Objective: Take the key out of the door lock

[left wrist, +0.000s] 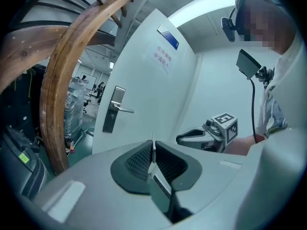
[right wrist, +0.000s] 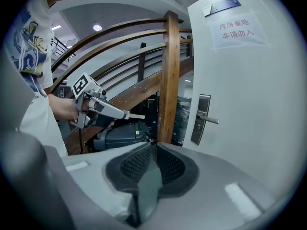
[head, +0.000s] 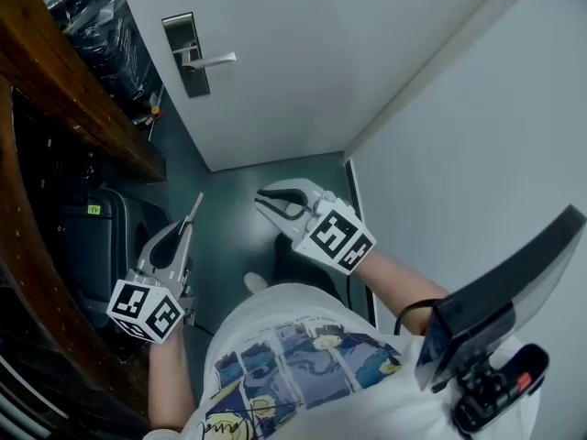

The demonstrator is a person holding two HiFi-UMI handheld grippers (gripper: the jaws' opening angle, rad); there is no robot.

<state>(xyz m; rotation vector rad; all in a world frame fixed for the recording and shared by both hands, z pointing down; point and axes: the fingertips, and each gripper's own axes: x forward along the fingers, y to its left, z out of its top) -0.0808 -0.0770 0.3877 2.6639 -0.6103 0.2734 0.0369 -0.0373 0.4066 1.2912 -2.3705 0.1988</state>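
Note:
The white door [head: 303,53] carries a metal lock plate [head: 186,55] with a lever handle [head: 213,60]; I see no key in it. My left gripper [head: 189,225] is shut on a thin metal key [head: 196,204], whose blade sticks out past the tips, well short of the door. In the left gripper view the key [left wrist: 152,150] stands edge-on between the pads. In the right gripper view the key [right wrist: 136,116] juts from the left gripper [right wrist: 125,114]. My right gripper [head: 260,200] hangs beside it, shut, nothing between its pads [right wrist: 144,164].
A curved wooden stair rail [head: 83,90] and its post [right wrist: 169,75] stand left of the door. A dark suitcase [head: 87,236] sits under the rail. A white wall [head: 477,136] closes the right side. The floor [head: 238,209] is dark green.

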